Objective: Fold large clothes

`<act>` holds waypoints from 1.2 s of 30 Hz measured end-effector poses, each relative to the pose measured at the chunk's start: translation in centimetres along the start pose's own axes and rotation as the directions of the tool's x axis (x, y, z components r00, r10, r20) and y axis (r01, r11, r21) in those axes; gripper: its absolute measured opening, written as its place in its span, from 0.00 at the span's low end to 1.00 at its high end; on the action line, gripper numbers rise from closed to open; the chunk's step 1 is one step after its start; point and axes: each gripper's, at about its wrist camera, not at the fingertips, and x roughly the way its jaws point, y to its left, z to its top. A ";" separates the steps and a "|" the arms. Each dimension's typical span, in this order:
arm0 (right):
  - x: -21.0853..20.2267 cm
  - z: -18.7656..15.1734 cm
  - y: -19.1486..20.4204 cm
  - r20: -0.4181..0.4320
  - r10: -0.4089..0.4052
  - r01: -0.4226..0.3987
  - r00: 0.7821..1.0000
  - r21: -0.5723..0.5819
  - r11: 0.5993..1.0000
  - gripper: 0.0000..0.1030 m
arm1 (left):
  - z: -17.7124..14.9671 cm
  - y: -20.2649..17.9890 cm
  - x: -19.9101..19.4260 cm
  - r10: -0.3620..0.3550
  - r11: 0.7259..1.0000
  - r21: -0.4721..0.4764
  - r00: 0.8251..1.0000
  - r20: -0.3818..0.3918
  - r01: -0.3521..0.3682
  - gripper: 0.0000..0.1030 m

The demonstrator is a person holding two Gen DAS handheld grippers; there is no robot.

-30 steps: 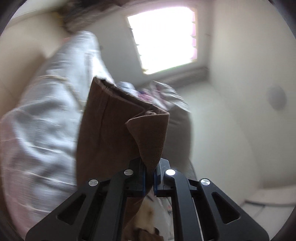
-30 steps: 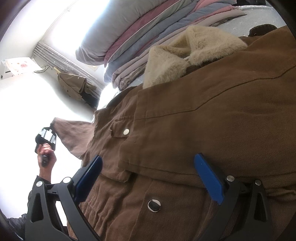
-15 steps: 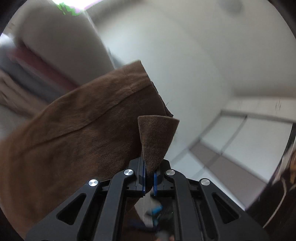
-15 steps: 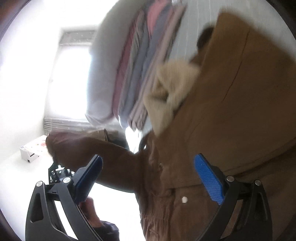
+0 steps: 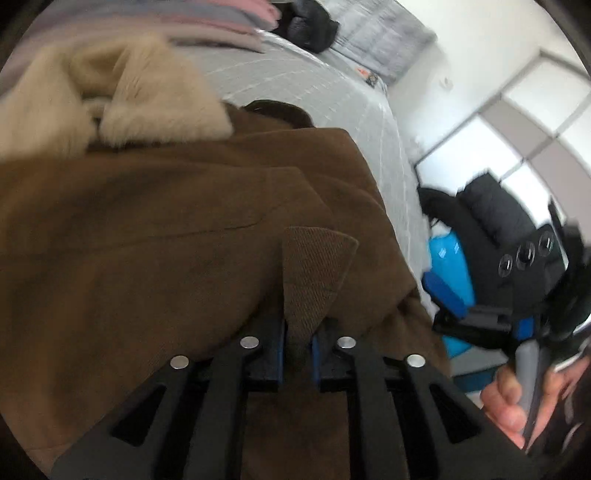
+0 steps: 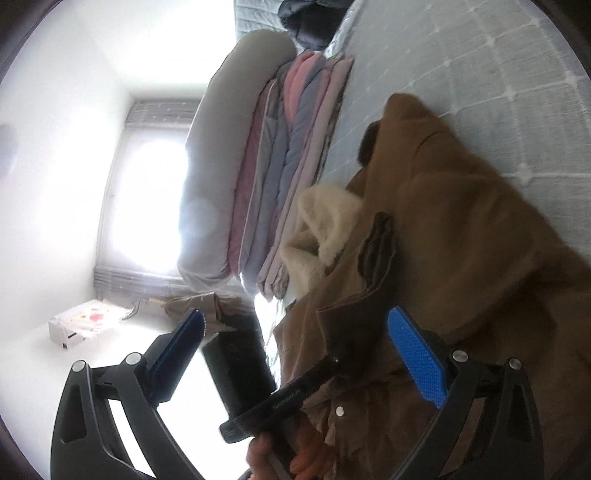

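A brown jacket (image 5: 147,229) with a cream fleece collar (image 5: 122,99) lies on the grey quilted bed (image 5: 314,88). My left gripper (image 5: 297,347) is shut on a corner of the jacket's sleeve cuff (image 5: 314,269) and holds it over the jacket's body. My right gripper (image 6: 295,332) is open and empty, just above the jacket (image 6: 461,229). The right gripper also shows at the right of the left wrist view (image 5: 491,295), and the left gripper shows low in the right wrist view (image 6: 280,395). The collar (image 6: 317,221) points toward the stacked bedding.
A stack of folded quilts (image 6: 266,162) lies on the bed beyond the collar. A dark garment (image 5: 306,22) sits at the far end of the bed. Another brown garment (image 6: 199,302) and a white box (image 6: 85,321) are by the window wall. A blue object (image 5: 447,258) and dark clothing (image 5: 491,214) are beside the bed.
My left gripper has swung the held sleeve from up in the air down across the jacket's body. My right gripper has pulled back and turned, still open.
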 end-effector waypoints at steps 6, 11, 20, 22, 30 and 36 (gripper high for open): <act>0.5 -0.1 0.0 -0.011 0.001 -0.001 1.000 -0.004 1.000 0.93 | 0.4 -3.2 -2.3 0.046 0.991 0.130 0.999 -0.024 -0.043 0.46; 2.4 1.5 -2.0 -0.065 -0.027 0.032 0.997 0.072 0.997 0.93 | -1.3 -2.6 -5.0 0.064 0.990 0.130 0.998 -0.010 -0.062 0.46; 9.8 5.4 -1.7 -0.191 -0.289 0.281 0.938 -0.072 0.957 0.93 | -4.4 13.6 -14.2 0.197 0.945 -0.304 0.950 0.242 -0.119 0.53; 11.9 5.2 -2.1 -0.249 -0.271 0.259 0.930 -0.081 0.963 0.93 | -6.0 18.1 -15.1 0.252 0.901 -0.411 0.937 0.241 -0.137 0.53; 12.0 6.3 1.1 -0.051 -0.303 0.284 0.952 -0.228 0.931 0.93 | -8.2 21.6 -15.8 0.213 0.871 -0.488 0.939 0.271 -0.057 0.53; 10.0 3.5 4.3 -0.081 -0.174 0.135 0.981 -0.352 0.926 0.93 | -7.3 20.7 -14.9 0.184 0.878 -0.479 0.936 0.299 -0.020 0.58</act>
